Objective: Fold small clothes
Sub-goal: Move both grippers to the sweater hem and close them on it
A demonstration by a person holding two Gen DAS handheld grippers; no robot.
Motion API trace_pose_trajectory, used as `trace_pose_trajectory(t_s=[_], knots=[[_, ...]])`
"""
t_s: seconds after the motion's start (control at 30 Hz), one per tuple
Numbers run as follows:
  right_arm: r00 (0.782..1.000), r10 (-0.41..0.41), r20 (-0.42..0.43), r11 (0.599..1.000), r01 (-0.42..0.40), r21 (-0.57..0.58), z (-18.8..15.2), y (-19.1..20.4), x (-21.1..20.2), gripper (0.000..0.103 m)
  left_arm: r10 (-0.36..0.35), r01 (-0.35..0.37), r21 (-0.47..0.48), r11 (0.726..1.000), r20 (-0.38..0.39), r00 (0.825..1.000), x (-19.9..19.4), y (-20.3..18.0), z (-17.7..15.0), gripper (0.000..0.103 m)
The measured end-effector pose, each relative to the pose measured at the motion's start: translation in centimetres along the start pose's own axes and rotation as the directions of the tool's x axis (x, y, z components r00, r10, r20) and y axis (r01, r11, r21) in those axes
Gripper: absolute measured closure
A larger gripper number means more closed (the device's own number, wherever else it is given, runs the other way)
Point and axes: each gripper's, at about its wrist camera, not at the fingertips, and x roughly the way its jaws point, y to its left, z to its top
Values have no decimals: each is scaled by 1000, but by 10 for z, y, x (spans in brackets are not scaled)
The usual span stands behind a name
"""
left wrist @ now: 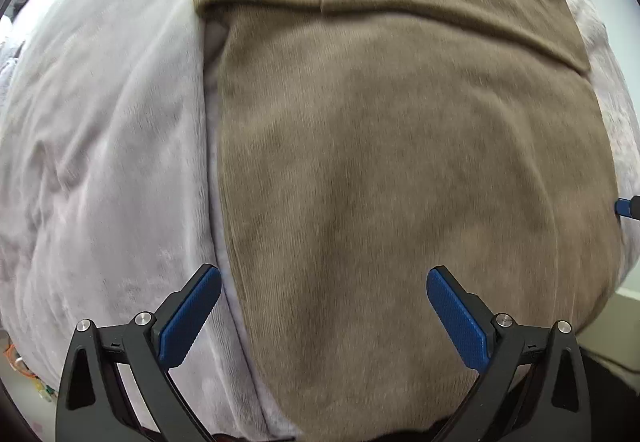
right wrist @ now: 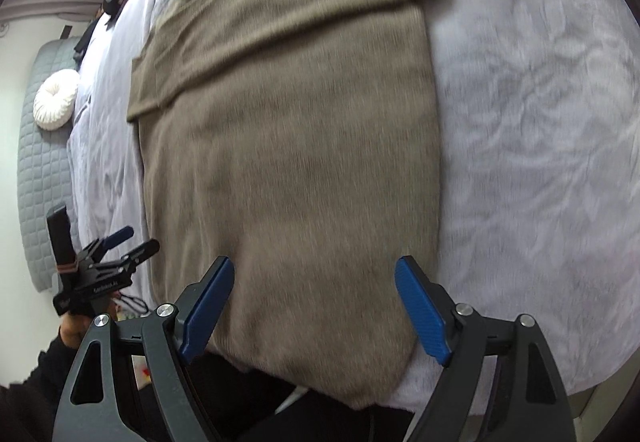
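I hold both tools above the bed, and neither grips anything. My left gripper [left wrist: 324, 306] hangs with its jaws spread wide over the near left edge of the brown knit garment [left wrist: 400, 162]; its left pad sits over the pale blanket [left wrist: 100, 142], its right pad over the cloth. My right gripper [right wrist: 314, 306] is spread just as wide above the garment's near end, both pads over the knit, with nothing between them. In the right wrist view, the left tool also shows off to the side, jaws parted.

The garment lies flat on the blanket as 1 long panel, near end close to the bed's edge by me. Across its far end a band of the same cloth is already folded over, so I judge the sleeves or top part are tucked in and the fold is partway done.

The step in hand looks like reaching for the near hem. Next I need to lower both tools onto the 2 near corners, pinch through all layers, and carry them toward the far band without dragging the blanket along.

A round white cushion [right wrist: 56, 104] sits far off to the left.
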Motion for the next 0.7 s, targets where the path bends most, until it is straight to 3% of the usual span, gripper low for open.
trace_pose_trajectory(t_s=[0.33, 0.5, 0.63, 0.7], knots=[[988, 127, -85, 992, -125, 32, -34, -17, 8, 18, -113, 118, 43, 992, -105, 988, 10, 12, -68, 0], [974, 196, -117, 979, -188, 76, -46, -26, 10, 18, -124, 135, 55, 989, -168, 978, 19, 22, -105, 0], [958, 228, -172, 973, -218, 76, -58, -27, 13, 18, -156, 176, 85, 981, -199, 967, 26, 12, -131, 0], [952, 227, -204, 973, -215, 80, -65, -29, 19, 18, -177, 198, 82, 977, -211, 961, 32, -9, -126, 0]])
